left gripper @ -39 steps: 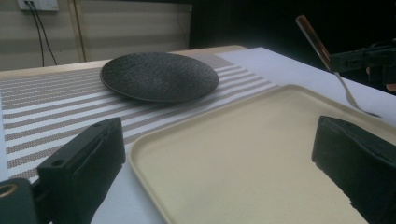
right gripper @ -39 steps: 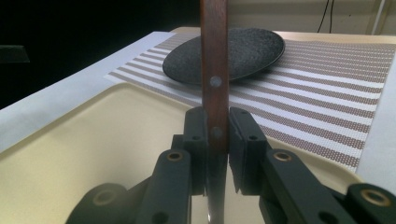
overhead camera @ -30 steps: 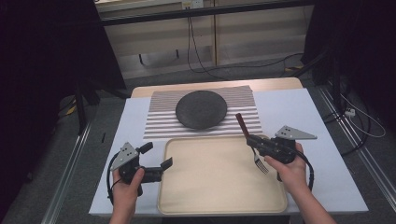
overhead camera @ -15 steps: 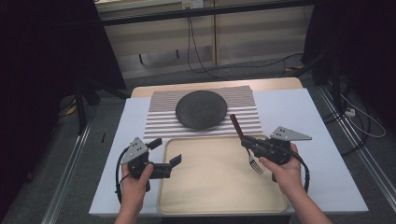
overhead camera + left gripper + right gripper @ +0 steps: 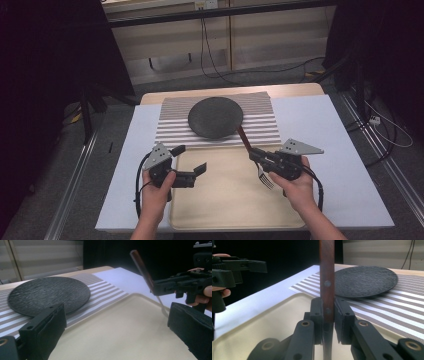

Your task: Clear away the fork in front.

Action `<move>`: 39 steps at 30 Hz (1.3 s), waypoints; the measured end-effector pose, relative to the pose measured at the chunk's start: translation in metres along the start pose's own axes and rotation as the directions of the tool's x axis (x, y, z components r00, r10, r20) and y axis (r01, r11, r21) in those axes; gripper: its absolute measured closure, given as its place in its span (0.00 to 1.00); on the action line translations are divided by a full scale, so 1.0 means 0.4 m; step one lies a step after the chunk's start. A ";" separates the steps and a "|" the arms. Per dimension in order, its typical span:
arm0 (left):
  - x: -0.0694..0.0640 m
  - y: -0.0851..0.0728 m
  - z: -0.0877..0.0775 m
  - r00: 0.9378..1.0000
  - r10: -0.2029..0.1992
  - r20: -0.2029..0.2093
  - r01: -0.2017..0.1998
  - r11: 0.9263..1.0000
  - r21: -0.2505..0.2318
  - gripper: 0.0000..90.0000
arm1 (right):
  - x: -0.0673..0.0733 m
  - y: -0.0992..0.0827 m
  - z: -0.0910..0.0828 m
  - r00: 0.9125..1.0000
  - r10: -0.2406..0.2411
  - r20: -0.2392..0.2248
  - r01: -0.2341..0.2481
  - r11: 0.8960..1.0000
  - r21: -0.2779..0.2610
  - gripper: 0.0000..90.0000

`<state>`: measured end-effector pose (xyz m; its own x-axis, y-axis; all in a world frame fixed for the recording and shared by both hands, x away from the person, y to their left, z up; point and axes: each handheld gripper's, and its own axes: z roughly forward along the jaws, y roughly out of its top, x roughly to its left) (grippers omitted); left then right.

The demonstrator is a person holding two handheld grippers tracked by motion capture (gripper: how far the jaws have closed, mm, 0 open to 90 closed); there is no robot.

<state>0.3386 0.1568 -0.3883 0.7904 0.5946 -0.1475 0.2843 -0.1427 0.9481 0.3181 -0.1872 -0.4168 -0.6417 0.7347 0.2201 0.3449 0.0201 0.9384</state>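
The right gripper (image 5: 257, 159) is clamped on a fork (image 5: 254, 159) w/ a dark wooden handle: in the right gripper view the pads (image 5: 342, 315) pinch the handle (image 5: 327, 277) from both sides, handle rising up and away, tines pointing down toward the beige tray (image 5: 220, 210). In the high view the fork hangs over the tray's right half, handle end slanting back toward the round black plate (image 5: 216, 117), which sits on the striped placemat (image 5: 167, 130) behind the tray. The left gripper (image 5: 192, 162) hovers over the tray's left edge, jaws spread wide, holding nothing (the left gripper view shows clear space betw. its two jaws). Judged from this: pick-up is done, fork is in the air; placing is left, prob. on the tray, though the plate can't be ruled out. Hard to make out: whether the tines (image 5: 265, 179) touch the tray or float just above it; in the left gripper view the fork (image 5: 141, 266) is cut off low down by the left gripper's own jaw, and the right gripper view hides the tines under its own linkage.
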 end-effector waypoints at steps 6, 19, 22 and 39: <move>-0.012 0.008 0.029 1.000 -0.021 0.015 0.021 1.000 -0.002 0.03 | 0.020 -0.002 0.015 0.999 -0.016 -0.029 0.017 1.000 0.006 0.87; -0.028 0.026 0.093 0.995 -0.082 0.054 0.082 0.997 0.005 0.05 | 0.052 -0.007 0.048 0.997 -0.042 -0.058 0.043 0.999 0.020 0.87; -0.036 0.026 0.112 0.992 -0.107 0.068 0.108 0.994 -0.007 0.08 | 0.059 -0.006 0.048 0.997 -0.048 -0.058 0.049 0.999 0.015 0.87; -0.062 0.026 0.174 0.970 -0.201 0.140 0.205 0.979 -0.014 0.45 | 0.083 -0.005 0.054 0.993 -0.084 -0.082 0.084 0.996 -0.010 0.87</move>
<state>0.3599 0.0854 -0.3944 0.7851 0.4947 -0.3727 0.4322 -0.0065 0.9018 0.3109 -0.1482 -0.4173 -0.7226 0.6722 0.1615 0.2833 0.0748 0.9561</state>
